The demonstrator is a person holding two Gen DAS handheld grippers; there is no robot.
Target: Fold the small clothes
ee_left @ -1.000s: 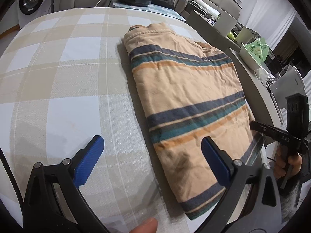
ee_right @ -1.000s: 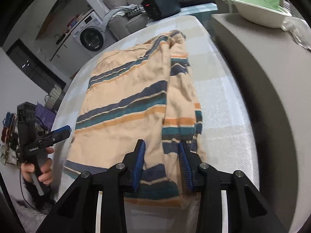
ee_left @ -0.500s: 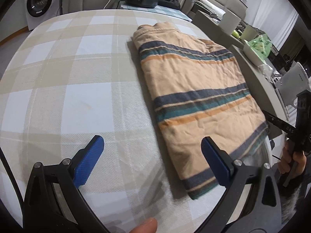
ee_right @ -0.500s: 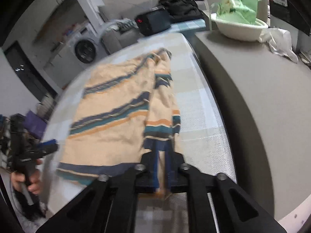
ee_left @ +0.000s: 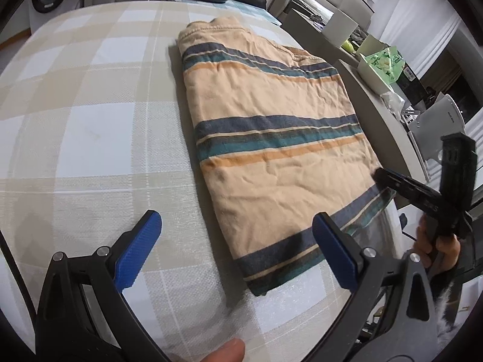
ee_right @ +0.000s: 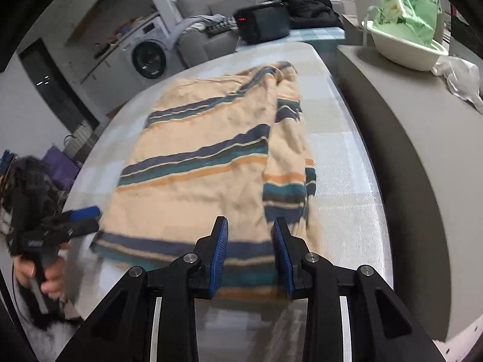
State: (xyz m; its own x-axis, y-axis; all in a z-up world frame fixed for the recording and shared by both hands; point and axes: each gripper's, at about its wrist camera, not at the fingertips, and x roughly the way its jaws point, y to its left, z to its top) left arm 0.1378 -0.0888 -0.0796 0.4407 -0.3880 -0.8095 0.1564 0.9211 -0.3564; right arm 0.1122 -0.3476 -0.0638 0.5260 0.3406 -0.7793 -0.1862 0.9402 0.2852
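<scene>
Tan striped shirt (ee_left: pixel 271 138) folded lengthwise, collar end away (hem nearest), left gripper (ee_left: pixel 238 250) jaws wide apart, right gripper (ee_right: pixel 250 252) jaws opening, empty.

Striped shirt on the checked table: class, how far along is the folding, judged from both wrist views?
Done: the striped shirt lies flat on the checked tablecloth, its right sleeve folded over the body. In hand: nothing; the right gripper is opening over the hem with no cloth pinched, and the left gripper hovers open beside the shirt. Left: folding the body in half, top to hem.
</scene>
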